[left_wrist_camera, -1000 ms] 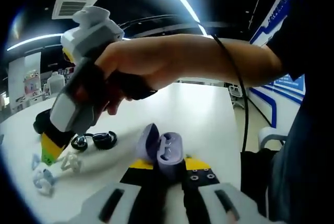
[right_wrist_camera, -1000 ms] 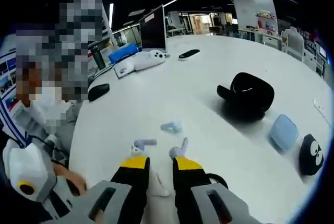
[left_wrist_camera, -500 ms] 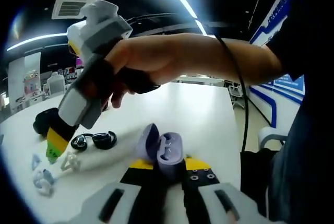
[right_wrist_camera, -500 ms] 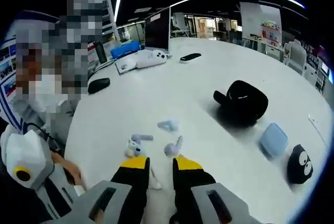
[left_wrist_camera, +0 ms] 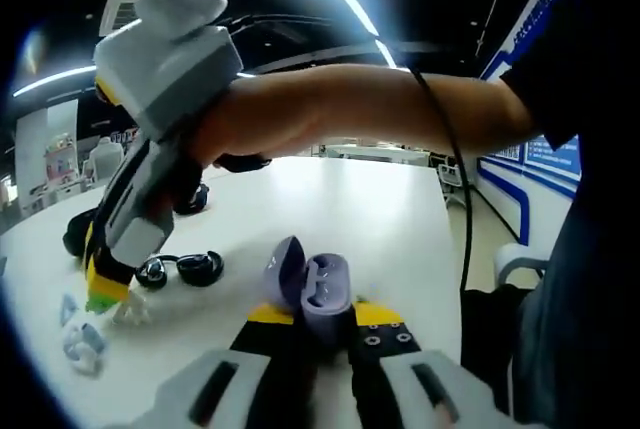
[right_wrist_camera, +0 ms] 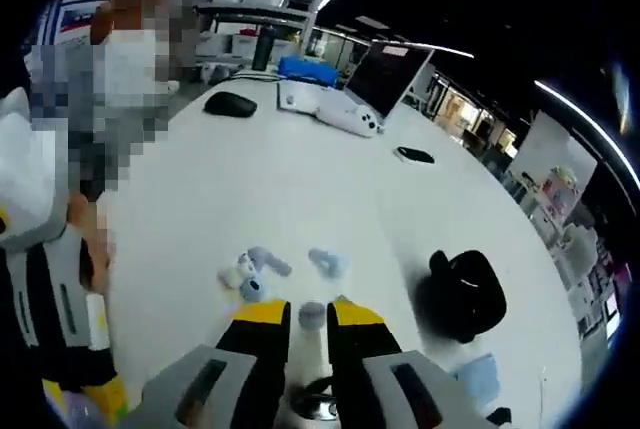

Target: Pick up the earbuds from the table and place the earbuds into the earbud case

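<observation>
A white desk [right_wrist_camera: 250,189] in an office carries loose pale earbuds [right_wrist_camera: 247,267]. The left gripper [left_wrist_camera: 322,321] has its fingers closed on the open lilac case [left_wrist_camera: 312,289]. The right gripper [right_wrist_camera: 304,317] points down at the desk, fingers narrowly apart around one earbud [right_wrist_camera: 311,315]; whether they squeeze it, I cannot tell. Black earphones [left_wrist_camera: 182,269] lie near the case.

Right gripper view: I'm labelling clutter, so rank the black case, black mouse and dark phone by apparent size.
1. black case
2. black mouse
3. dark phone
Mouse and phone lie farther away, so true sizes are unsure.
</observation>
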